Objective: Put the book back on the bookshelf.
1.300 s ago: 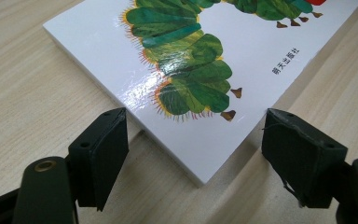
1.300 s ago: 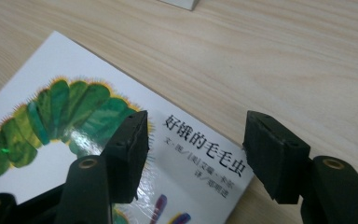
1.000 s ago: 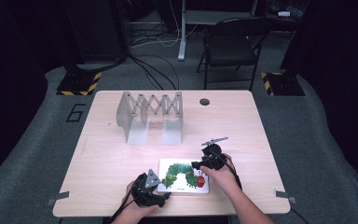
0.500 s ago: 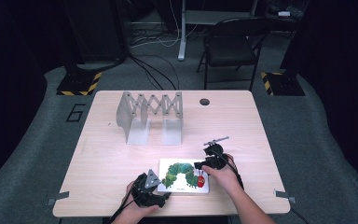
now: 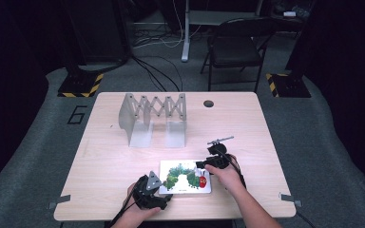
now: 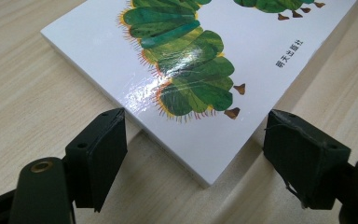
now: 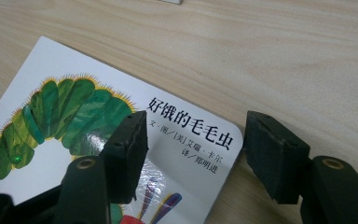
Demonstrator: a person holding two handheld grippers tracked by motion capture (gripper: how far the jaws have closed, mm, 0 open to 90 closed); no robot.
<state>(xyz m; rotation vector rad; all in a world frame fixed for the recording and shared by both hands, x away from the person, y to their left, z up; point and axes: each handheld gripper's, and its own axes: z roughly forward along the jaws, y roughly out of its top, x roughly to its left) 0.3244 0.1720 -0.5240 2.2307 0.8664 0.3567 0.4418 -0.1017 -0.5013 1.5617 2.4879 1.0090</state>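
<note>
A white picture book (image 5: 186, 176) with a green caterpillar on its cover is seen lying flat on the wooden table (image 5: 123, 161), in the lower middle of the high view, close to the near edge.

The left gripper (image 5: 164, 195) is placed at the lower left corner of the book in the high view. In the left gripper view, the corner of the book (image 6: 205, 93) is found between the two black jaws, low in the frame. The jaws are spread wide, and a gap is visible on each side, so the book is not pressed by them.

The right gripper (image 5: 205, 167) is held over the right end of the book in the high view. In the right gripper view, one jaw is seen above the cover (image 7: 74, 121) and the other beside the rounded corner, over the bare table. Its jaws have just been closing a little, but they are apart and nothing is clamped.

A grey folding rack (image 5: 153, 116) is seen in the upper middle of the high view, well apart from the book.
</note>
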